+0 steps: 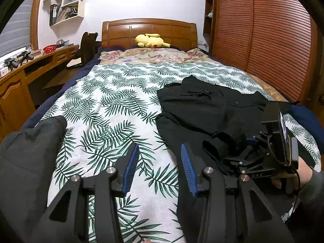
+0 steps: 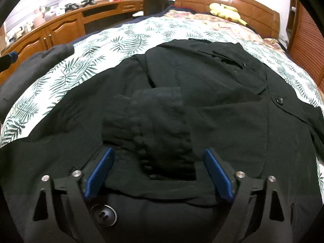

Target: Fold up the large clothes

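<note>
right claw (image 2: 159,172) hanging apart over black coat's (image 2: 222,105) cuff (image 2: 160,125) on bed (image 1: 113,105); left claw (image 1: 160,168) hovering apart, empty, near coat's left edge.

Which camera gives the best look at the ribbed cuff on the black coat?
The right wrist view: the ribbed cuff fills the middle, lying on the black coat between the open right gripper pads, untouched. In the left wrist view the cuff is a small dark fold, partly hidden behind that gripper.

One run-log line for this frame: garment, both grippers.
black coat spread on bed | right gripper open, ribbed cuff between fingers, no grip | left gripper open, empty
</note>
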Action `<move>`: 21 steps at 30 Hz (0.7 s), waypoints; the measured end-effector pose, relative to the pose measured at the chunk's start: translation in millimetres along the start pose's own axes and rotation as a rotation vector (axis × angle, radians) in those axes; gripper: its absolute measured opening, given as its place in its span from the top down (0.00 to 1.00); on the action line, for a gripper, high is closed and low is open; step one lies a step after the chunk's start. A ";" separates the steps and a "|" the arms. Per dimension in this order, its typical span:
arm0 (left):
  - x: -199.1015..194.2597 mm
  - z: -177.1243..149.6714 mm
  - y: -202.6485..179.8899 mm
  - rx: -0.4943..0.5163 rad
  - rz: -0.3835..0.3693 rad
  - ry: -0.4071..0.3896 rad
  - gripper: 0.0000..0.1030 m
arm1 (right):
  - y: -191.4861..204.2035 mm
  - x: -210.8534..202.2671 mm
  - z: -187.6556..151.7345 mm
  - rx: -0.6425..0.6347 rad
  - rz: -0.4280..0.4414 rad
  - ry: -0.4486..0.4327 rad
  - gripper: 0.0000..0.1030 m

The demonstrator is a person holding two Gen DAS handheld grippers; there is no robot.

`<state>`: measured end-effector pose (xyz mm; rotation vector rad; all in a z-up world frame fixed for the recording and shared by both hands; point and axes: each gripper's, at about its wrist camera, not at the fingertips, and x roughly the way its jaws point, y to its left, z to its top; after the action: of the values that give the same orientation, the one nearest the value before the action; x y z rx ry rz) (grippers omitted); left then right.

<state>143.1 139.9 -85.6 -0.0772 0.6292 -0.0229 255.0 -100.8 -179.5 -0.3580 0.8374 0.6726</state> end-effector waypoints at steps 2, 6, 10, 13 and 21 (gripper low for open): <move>1.5 1.2 -0.6 -0.005 -0.001 -0.003 0.59 | 1.3 0.1 0.1 -0.007 0.013 -0.001 0.30; 4.6 2.7 -3.4 -0.010 -0.008 -0.002 0.59 | -1.3 -2.2 -0.7 0.005 0.019 -0.010 0.50; 7.0 2.2 -7.2 -0.005 -0.008 -0.002 0.59 | -7.3 -10.5 -0.3 0.026 0.029 -0.035 0.84; 9.5 1.4 -10.5 -0.002 -0.012 -0.002 0.59 | -9.8 -27.4 1.9 0.022 0.020 -0.086 0.90; 17.0 6.4 -27.0 0.014 -0.038 0.002 0.58 | -37.8 -95.6 5.3 0.076 0.015 -0.230 0.91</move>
<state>160.7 112.7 -88.2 -0.0757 0.6294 -0.0637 237.3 -164.5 -100.6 -0.2014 0.6447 0.6794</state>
